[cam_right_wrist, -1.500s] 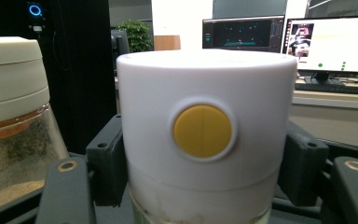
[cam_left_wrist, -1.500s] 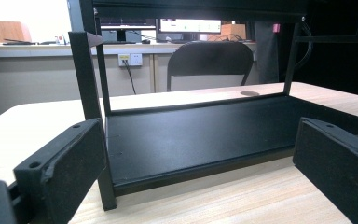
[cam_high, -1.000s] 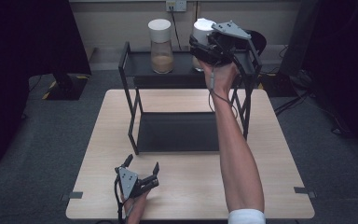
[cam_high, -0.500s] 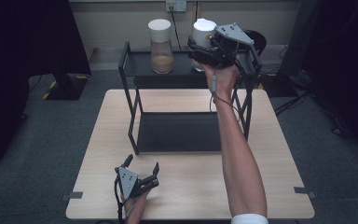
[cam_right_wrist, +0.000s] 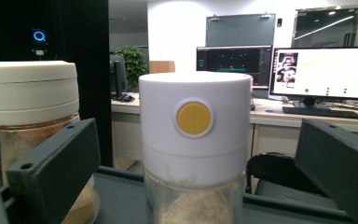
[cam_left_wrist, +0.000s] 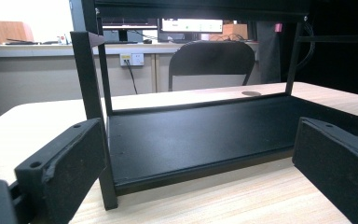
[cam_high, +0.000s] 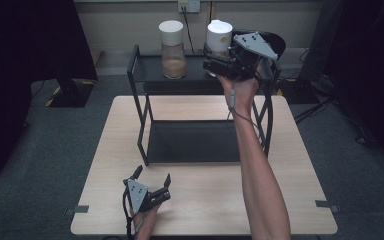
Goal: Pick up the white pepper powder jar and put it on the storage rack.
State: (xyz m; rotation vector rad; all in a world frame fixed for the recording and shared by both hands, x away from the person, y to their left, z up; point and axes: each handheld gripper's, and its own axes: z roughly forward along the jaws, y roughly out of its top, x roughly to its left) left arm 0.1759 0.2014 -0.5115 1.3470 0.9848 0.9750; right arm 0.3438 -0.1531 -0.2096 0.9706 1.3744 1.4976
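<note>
Right gripper (cam_high: 215, 64): held at the top shelf of the black two-tier rack (cam_high: 142, 107), jaws spread wide after just opening. The white-lidded jar (cam_right_wrist: 193, 140) stands between them, clear of both pads.

White-lidded jar: upright on the rack's top shelf, right-hand end as the high view shows it; glass body with pale powder inside, white cap with a round yellow spot facing the right gripper.

Second jar (cam_high: 172, 47): upright on the same top shelf, left of the white-lidded jar and apart from it; cream lid, tan powder in the lower part.

Left gripper (cam_high: 155, 186): resting low on the wooden table (cam_high: 290, 200), in front of the rack near its front left post, jaws spread with nothing between them, facing the rack's bare lower shelf.

Rack: stands toward the far edge of the table.
</note>
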